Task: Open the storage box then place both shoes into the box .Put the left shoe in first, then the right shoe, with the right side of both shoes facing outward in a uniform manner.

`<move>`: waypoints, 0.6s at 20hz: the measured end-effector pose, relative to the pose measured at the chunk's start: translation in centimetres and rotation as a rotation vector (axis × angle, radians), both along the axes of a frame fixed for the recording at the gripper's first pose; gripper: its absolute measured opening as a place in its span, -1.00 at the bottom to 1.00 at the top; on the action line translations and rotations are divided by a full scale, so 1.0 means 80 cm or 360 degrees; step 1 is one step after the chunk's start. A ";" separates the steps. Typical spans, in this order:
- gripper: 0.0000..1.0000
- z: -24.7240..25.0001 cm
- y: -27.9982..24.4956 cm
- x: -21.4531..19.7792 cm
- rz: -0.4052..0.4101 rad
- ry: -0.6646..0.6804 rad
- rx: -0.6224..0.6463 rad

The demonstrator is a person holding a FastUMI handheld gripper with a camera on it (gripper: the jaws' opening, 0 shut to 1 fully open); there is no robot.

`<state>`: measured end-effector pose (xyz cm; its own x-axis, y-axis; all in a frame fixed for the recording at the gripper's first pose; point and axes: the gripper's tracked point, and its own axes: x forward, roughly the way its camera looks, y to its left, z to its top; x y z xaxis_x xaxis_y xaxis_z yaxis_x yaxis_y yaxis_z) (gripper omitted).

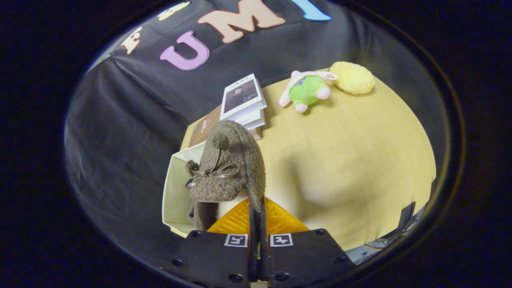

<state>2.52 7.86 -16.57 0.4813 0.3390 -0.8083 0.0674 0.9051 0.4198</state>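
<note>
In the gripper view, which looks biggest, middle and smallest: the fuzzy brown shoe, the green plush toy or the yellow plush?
1. Shoe, pinched by the hand-held gripper and close to the camera, so it only looks much bigger.
2. Green plush and yellow plush: alike, no ranking.

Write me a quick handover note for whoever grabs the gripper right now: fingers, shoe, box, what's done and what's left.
Gripper: fingers nearly together, pinching the edge of the brown fuzzy shoe, bow in view.
Shoe hangs over the open white storage box at the table edge, beside the book stack.
Done: box is open, one shoe is lifted.
Left: lower it in, right side outward, release. I cannot tell which shoe this is, nor whether one is already inside.
</note>
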 end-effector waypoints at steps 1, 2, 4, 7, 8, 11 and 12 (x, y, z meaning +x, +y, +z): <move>-0.87 0.005 0.011 0.002 -0.0002 -0.0013 0.0008; -0.87 0.009 0.024 0.004 -0.0001 -0.0022 0.0023; -0.87 0.014 0.052 0.006 0.0006 -0.0026 0.0056; -0.87 0.013 0.084 0.012 0.0038 -0.0049 0.0024; -0.87 0.015 0.096 0.012 0.0044 -0.0055 0.0028; -0.87 0.020 0.131 0.012 0.0061 -0.0059 0.0080; -0.87 0.018 0.141 0.013 0.0069 -0.0059 0.0083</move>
